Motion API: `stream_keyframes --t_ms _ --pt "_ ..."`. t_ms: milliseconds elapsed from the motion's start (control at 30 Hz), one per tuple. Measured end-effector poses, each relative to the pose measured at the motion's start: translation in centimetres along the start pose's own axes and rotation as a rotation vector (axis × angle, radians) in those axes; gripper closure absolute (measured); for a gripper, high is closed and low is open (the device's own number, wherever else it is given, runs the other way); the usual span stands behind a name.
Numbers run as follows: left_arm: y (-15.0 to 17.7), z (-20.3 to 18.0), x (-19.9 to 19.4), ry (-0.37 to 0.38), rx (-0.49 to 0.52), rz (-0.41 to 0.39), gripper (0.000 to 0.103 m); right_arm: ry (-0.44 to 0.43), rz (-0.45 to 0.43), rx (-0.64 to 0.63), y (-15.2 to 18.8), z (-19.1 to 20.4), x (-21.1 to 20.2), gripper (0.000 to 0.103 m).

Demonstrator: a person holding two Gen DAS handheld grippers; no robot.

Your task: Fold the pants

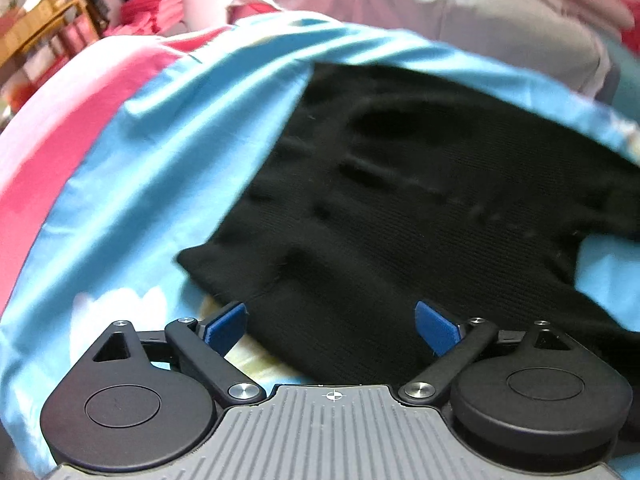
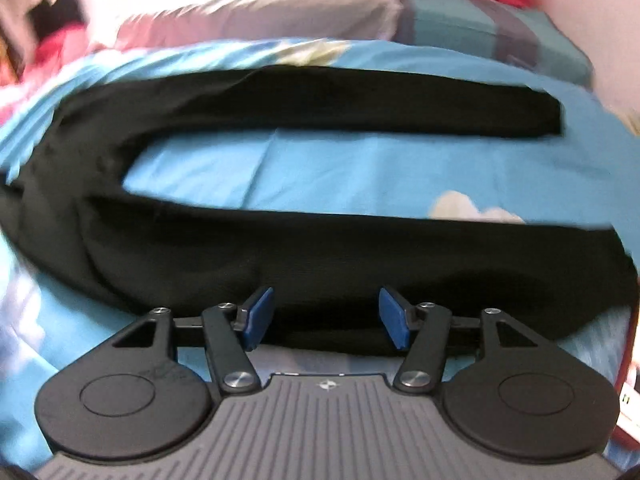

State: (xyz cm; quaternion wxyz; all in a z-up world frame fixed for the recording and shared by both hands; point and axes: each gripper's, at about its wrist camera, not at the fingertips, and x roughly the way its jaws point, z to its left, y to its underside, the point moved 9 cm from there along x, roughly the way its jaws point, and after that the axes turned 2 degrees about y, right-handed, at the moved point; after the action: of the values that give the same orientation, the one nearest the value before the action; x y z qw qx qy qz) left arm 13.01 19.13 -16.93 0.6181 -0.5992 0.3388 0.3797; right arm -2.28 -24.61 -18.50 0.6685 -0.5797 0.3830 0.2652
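Black pants [image 2: 280, 248] spread flat on a blue-sheeted bed [image 2: 360, 168], pillow [image 2: 248, 12] behind.

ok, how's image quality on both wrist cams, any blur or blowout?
Left wrist: motion blur smears the black pants and blue sheet; the gripper stays sharp. Right wrist: softer blur, the upper-left background blown out to white, fisheye bowing the pants legs into arcs.

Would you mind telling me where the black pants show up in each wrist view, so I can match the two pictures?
Left wrist view: the black pants fill the centre and right, their wide end running down between the open left gripper.
Right wrist view: the black pants spread sideways across the middle, both legs apart, the near leg at the open right gripper.
Shared landmark: the blue bedsheet beneath them.
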Motion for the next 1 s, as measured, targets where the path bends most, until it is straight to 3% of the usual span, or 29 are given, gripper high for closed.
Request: stream_keyframes --t_ms 100,233,300,567,733,767,800,833,867,1000 --pt "1.1 1.8 -0.7 0.041 -0.088 0.044 0.0 -0.004 0.01 0.13 0.7 -3.2 -1.2 0.041" --pt "2.8 3.1 0.9 0.239 -0.33 0.186 0.0 -0.037 0.023 0.344 2.1 -6.9 -2.1 0.044" --pt "3.1 3.4 1.9 0.279 -0.425 0.214 0.0 -0.056 0.018 0.448 2.8 -8.6 -2.5 0.045" --pt "1.1 2.5 3.8 0.327 -0.457 0.163 0.0 -0.06 -0.047 0.851 4.8 -15.8 -1.8 0.045" --pt "0.8 2.6 3.9 0.308 -0.462 0.143 0.0 -0.122 -0.099 0.945 4.3 -17.5 -0.9 0.046" --pt "0.6 2.8 4.0 0.292 -0.459 0.14 0.0 -0.128 -0.104 0.938 4.1 -17.5 -0.7 0.05" --pt "0.5 3.0 4.0 0.291 -0.461 0.135 0.018 -0.127 -0.105 0.925 4.0 -17.5 -0.5 0.058" --pt "0.6 3.1 4.1 0.3 -0.471 0.142 0.032 -0.118 -0.093 0.909 3.9 -17.5 -0.1 0.085" --pt "0.7 3.3 4.4 0.303 -0.492 0.161 0.033 -0.105 -0.06 0.893 4.0 -17.5 0.5 0.096" --pt "-1.2 3.6 3.8 0.346 -0.523 0.124 0.035 -0.1 -0.019 0.782 2.2 -17.1 0.6 0.096"
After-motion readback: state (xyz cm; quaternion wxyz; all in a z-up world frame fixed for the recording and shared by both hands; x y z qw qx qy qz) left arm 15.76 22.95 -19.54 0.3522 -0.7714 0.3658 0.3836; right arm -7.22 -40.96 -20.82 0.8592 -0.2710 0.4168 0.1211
